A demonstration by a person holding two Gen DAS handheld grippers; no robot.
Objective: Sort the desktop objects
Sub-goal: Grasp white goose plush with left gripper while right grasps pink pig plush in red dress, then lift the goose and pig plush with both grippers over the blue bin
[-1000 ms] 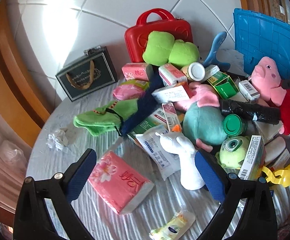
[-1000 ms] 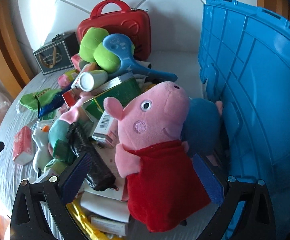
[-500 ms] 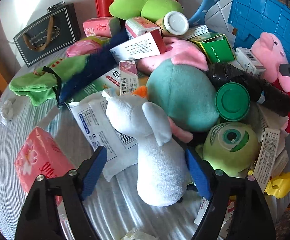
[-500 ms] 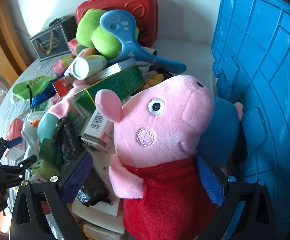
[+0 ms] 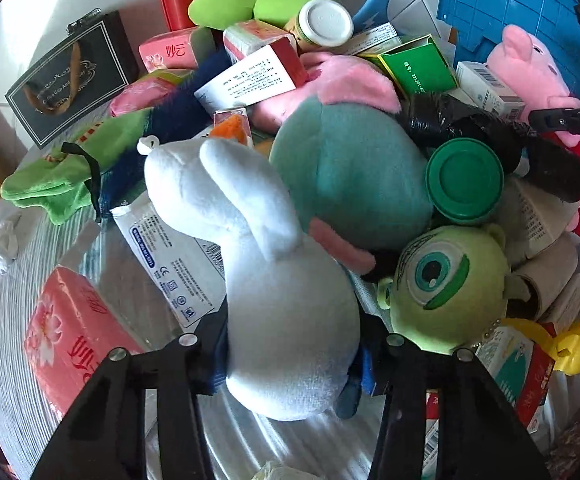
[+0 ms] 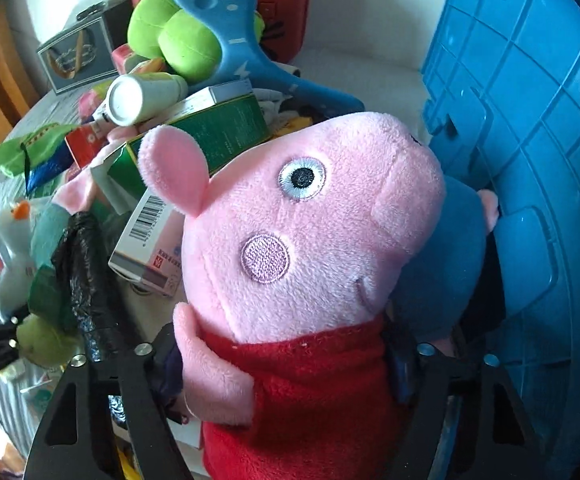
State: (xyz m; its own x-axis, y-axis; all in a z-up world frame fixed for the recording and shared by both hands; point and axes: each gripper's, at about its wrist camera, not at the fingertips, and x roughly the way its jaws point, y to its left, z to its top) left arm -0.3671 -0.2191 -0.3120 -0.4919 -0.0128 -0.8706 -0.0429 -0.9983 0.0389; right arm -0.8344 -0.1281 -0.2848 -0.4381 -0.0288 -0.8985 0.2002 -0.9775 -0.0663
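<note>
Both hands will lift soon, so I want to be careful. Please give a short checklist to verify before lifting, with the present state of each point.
1. White plush toy between the left gripper pads: ok.
2. Left jaws fully closed: not ok, closing.
3. Pink pig toy between the right gripper pads: ok.
4. Right jaws fully closed: not ok, closing.
5. Nothing resting on the white toy: ok.
6. Blue crate has room inside: cannot tell.

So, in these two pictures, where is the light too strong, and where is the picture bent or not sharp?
Left wrist view: sunlight whitens the wall at upper left, and the tissue pack near the rim looks stretched and soft. Right wrist view: the blue crate curves from the fisheye lens; the pink pig plush stays sharp.
</note>
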